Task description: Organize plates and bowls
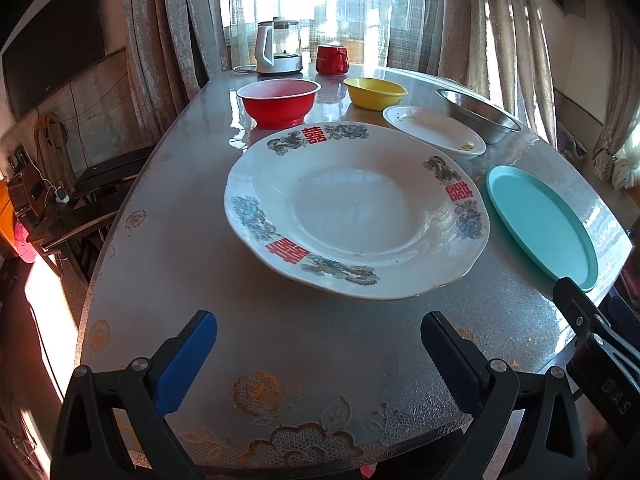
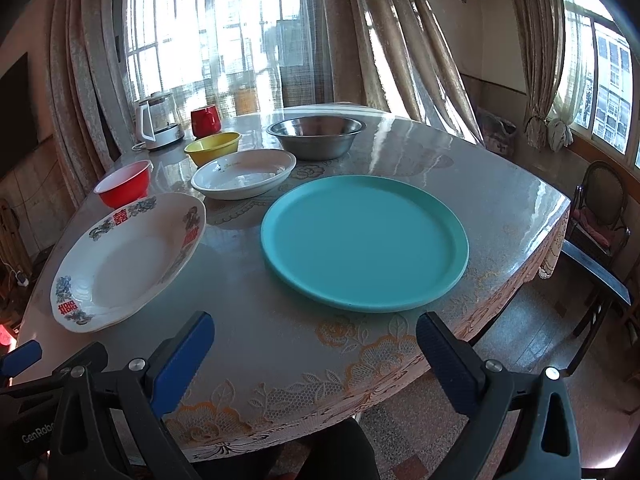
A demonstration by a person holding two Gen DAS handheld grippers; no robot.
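Before you on the table (image 2: 500,216): three plates (patterned white (image 1: 356,208) near left, teal (image 2: 364,240) near right, small white (image 2: 244,174) farther) and three bowls (red (image 1: 279,100), yellow (image 1: 375,92), steel (image 2: 316,134)) far; left gripper (image 1: 318,354) and right gripper (image 2: 314,354) gape, empty.

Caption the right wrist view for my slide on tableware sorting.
Open right tool faces a teal plate on the lace-covered table, nothing grasped.

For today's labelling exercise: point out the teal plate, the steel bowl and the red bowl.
teal plate (image 2: 364,240): right wrist view, flat centre.
steel bowl (image 2: 320,144): right wrist view, outer wall.
red bowl (image 1: 279,110): left wrist view, outer wall.
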